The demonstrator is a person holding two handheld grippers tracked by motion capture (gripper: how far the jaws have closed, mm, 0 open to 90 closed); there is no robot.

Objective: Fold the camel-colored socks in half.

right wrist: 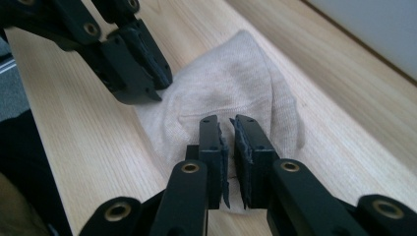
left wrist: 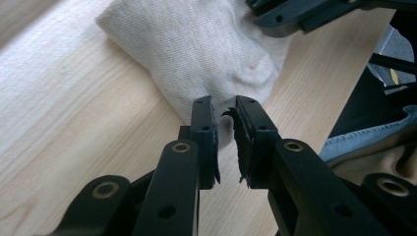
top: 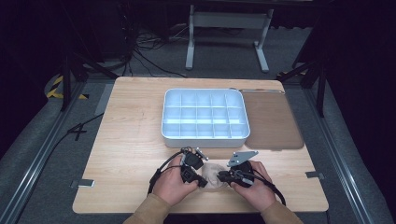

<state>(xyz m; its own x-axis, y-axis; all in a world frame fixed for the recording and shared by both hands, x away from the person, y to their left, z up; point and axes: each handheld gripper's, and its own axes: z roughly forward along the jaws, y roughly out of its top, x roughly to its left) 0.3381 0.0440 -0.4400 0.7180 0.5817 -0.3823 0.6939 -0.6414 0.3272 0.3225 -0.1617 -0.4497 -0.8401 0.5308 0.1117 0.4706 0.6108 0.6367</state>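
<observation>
Left gripper [left wrist: 223, 125] nipping edge of beige sock [left wrist: 206, 44] with jaws nearly closed, right gripper [right wrist: 226, 140] likewise pinching opposite edge, sock flat on table [top: 130, 140] near front edge, white compartment tray [top: 204, 116] behind

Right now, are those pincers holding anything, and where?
Both grip the beige sock: left gripper and right gripper each pinch an edge near the person.

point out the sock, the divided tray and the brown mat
sock [left wrist: 206, 54], left gripper view, on the middle of its knit fabric
divided tray [top: 204, 138], high view, on its near outer wall
brown mat [top: 271, 121], high view, on its bare middle
</observation>
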